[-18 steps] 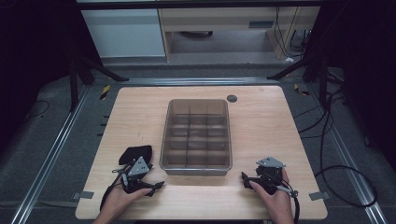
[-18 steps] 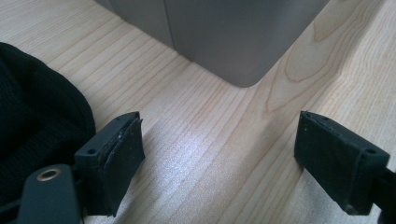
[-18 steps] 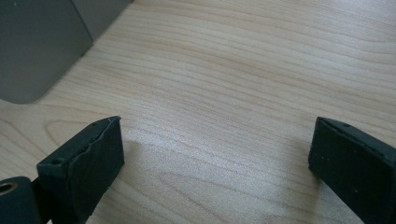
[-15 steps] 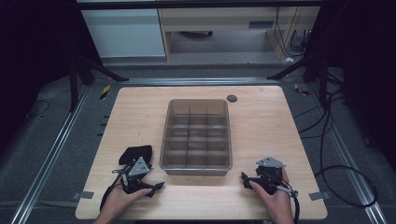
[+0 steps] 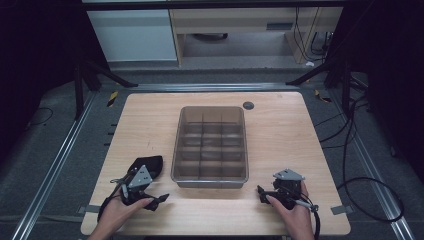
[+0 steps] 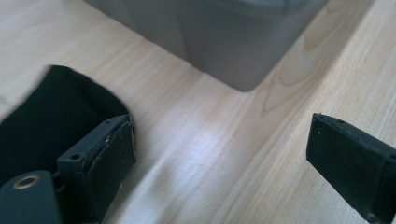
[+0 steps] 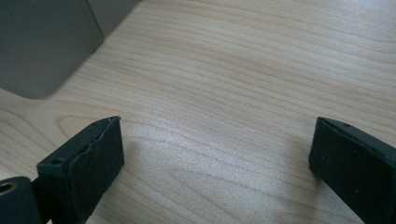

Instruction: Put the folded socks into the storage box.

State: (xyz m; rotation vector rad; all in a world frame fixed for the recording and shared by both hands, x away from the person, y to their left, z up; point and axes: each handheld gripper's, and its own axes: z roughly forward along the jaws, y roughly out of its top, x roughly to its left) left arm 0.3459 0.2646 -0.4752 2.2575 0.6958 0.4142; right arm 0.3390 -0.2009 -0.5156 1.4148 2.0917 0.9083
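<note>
the left gripper (image 5: 134, 176) rests low on the near left part of the table (image 5: 280, 135), jaws wide apart with nothing between them, and the black cloth (image 5: 149, 165) lies right against its outer jaw, bunched up just to the left of the grey divided tray (image 5: 212, 180). the cloth sits just left of the gap between the jaws in the left gripper view (image 6: 51, 121), so the left hand is by far the nearer one. the right gripper (image 5: 272, 192), also spread open over bare wood, sits well apart beyond the tray's near right corner.
</note>
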